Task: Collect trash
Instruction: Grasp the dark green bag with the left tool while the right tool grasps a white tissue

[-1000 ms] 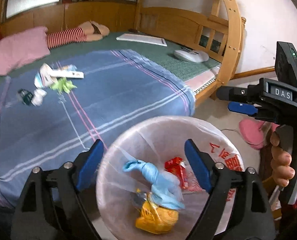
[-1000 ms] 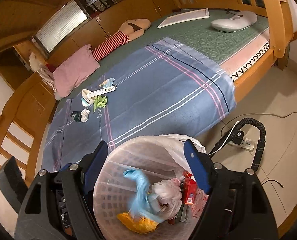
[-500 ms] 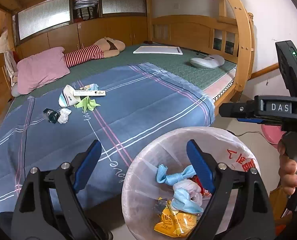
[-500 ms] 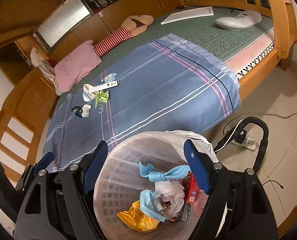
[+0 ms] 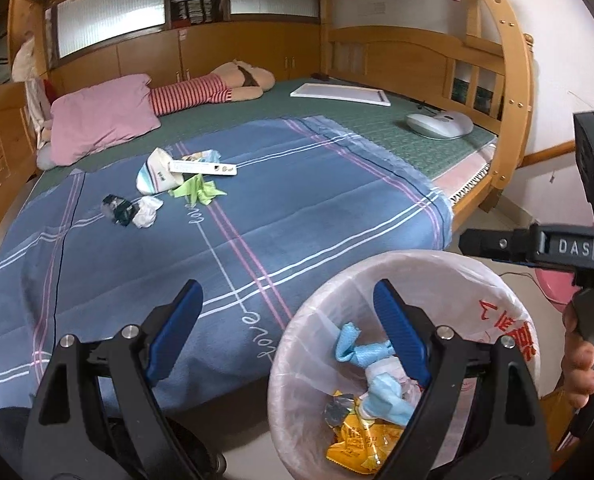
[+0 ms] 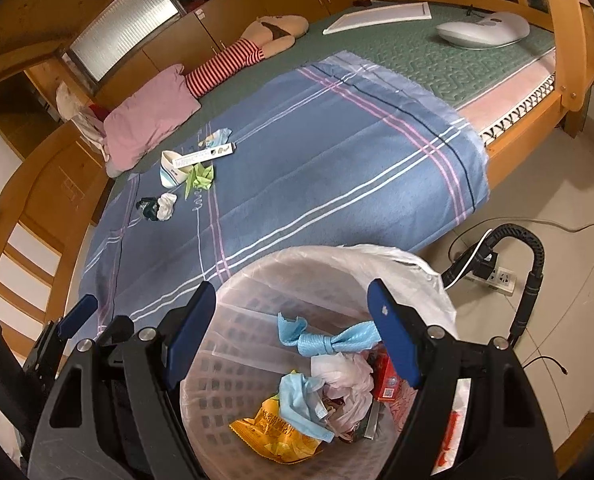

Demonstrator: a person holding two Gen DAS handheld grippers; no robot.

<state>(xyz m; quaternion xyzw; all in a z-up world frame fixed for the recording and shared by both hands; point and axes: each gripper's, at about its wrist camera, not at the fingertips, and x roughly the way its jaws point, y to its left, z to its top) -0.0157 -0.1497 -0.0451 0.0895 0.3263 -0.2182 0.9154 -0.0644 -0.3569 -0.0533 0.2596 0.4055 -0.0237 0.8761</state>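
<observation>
A white lined trash basket (image 5: 321, 360) (image 6: 237, 288) stands on the floor by the bed and holds a knotted blue cloth (image 6: 325, 340), a yellow wrapper (image 6: 273, 432) and other trash. My left gripper (image 5: 287, 328) is open and empty, above the bed edge and the basket's left rim. My right gripper (image 6: 291, 324) is open and empty over the basket. On the blue blanket lie a white box (image 5: 201, 168), a green paper (image 5: 197, 192), a white-blue cup (image 5: 153, 178), a dark wrapper (image 5: 117, 208) and a white tissue (image 5: 147, 210).
The blue striped blanket (image 5: 297, 208) covers the bed's near part. A pink pillow (image 5: 101, 120), a striped doll (image 5: 201, 92), a white board (image 5: 341, 94) and a white device (image 5: 439, 124) lie further back. A power strip and cables (image 6: 493, 276) lie on the floor at right.
Both grippers rose and drew back from the basket; the left one swung left toward the bed. The blue cloth fell and settled in the basket.
</observation>
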